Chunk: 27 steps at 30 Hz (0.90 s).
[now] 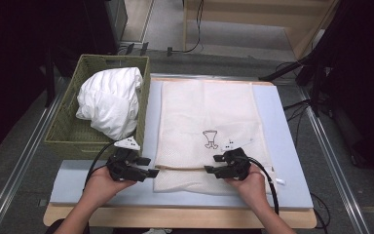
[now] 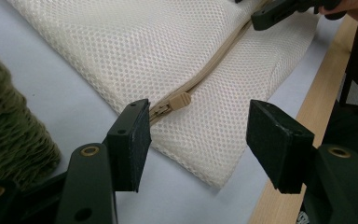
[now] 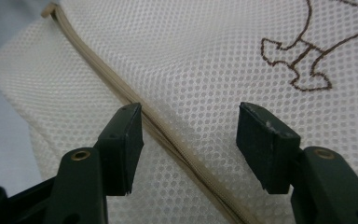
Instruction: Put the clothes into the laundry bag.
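Since both claws are spread wide and pinching nothing yet, this looks like the setup for unzipping the mesh laundry bag (image 1: pixel 207 126), which lies flat on the bench under them. Right in front of the left claw (image 2: pixel 198 140) sits the zipper pull (image 2: pixel 181 100), lined up between its jaws, probably so it can pinch the tab. Over on the other side the right claw (image 3: pixel 189 140) straddles the zipper (image 3: pixel 121 88) itself, I'd guess to pin the fabric down. Basket (image 1: pixel 68 126) with white laundry (image 1: pixel 109 100) waits beyond the left claw.

Even overhead light, dark room edges, soft shadows; close views sharp, slightly grainy.
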Tool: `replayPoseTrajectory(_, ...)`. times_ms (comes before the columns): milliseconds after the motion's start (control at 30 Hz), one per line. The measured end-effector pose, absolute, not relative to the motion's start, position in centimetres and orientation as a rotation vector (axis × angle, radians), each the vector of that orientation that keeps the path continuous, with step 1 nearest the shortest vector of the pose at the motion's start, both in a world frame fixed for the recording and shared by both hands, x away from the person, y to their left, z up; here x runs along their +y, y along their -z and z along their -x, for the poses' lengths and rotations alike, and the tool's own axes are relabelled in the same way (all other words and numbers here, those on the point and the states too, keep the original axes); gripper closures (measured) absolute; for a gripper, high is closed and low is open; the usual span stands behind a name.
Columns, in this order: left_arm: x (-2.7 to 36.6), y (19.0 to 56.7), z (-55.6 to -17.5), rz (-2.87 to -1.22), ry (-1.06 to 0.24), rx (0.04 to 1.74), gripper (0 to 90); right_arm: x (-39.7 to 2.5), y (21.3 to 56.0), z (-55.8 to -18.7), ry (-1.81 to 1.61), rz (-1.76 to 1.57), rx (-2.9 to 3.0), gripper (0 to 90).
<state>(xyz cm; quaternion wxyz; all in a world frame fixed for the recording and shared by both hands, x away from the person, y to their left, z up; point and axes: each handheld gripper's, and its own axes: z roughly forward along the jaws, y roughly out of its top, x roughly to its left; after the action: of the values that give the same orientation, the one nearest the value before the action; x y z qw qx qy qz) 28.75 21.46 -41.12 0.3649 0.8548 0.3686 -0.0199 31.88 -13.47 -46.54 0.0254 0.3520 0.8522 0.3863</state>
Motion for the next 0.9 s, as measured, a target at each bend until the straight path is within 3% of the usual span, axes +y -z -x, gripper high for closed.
replayPoseTrajectory(433,21.4,41.2,-28.8,-2.202,0.055,0.945,41.0,-12.5,47.3,-32.5,-1.098,-1.032,2.556,40.8)
replayPoseTrajectory(600,21.3,41.2,-28.8,-2.207,0.060,0.945,41.0,-11.9,47.4,-32.5,-1.029,-0.998,2.550,30.4)
replayPoseTrajectory(900,21.5,41.2,-28.8,-2.201,0.061,0.954,41.0,-11.6,47.4,-31.9,-0.986,-0.982,2.559,27.5)
